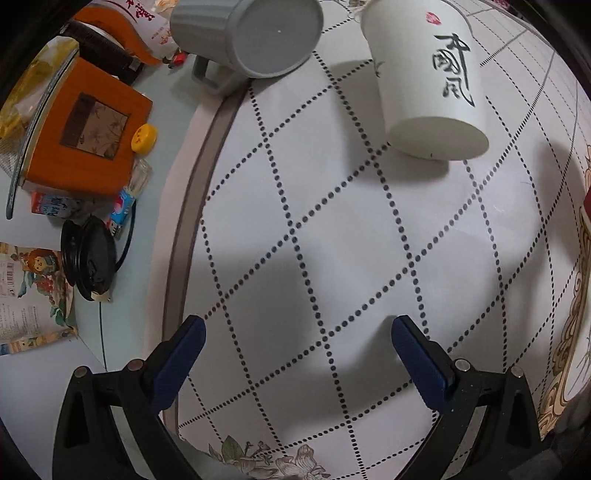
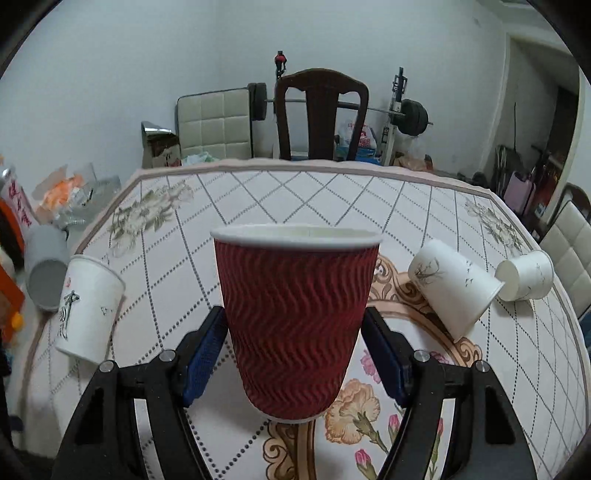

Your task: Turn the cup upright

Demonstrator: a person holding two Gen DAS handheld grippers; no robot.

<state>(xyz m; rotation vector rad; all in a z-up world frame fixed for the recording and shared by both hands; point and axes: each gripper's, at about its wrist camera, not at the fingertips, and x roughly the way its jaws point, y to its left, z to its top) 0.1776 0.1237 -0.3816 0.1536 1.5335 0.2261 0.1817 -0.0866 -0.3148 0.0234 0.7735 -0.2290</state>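
Note:
A red ripple paper cup [image 2: 295, 325] stands upright between the blue pads of my right gripper [image 2: 295, 354], which is shut on it, just above the tablecloth. A white paper cup with black calligraphy [image 1: 424, 85] lies on its side ahead of my left gripper [image 1: 297, 349], base toward me; it also shows in the right wrist view [image 2: 88, 306]. My left gripper is open and empty above the cloth. A grey mug [image 1: 247, 33] lies on its side at the far left; it also shows in the right wrist view [image 2: 46, 273].
Two more white cups [image 2: 456, 288] [image 2: 524, 275] lie on their sides at the right. An orange box [image 1: 85, 129], a black lid [image 1: 86, 256], a yellow cap [image 1: 144, 138] and packets crowd the table's left edge. A wooden chair [image 2: 321, 114] stands beyond the far edge.

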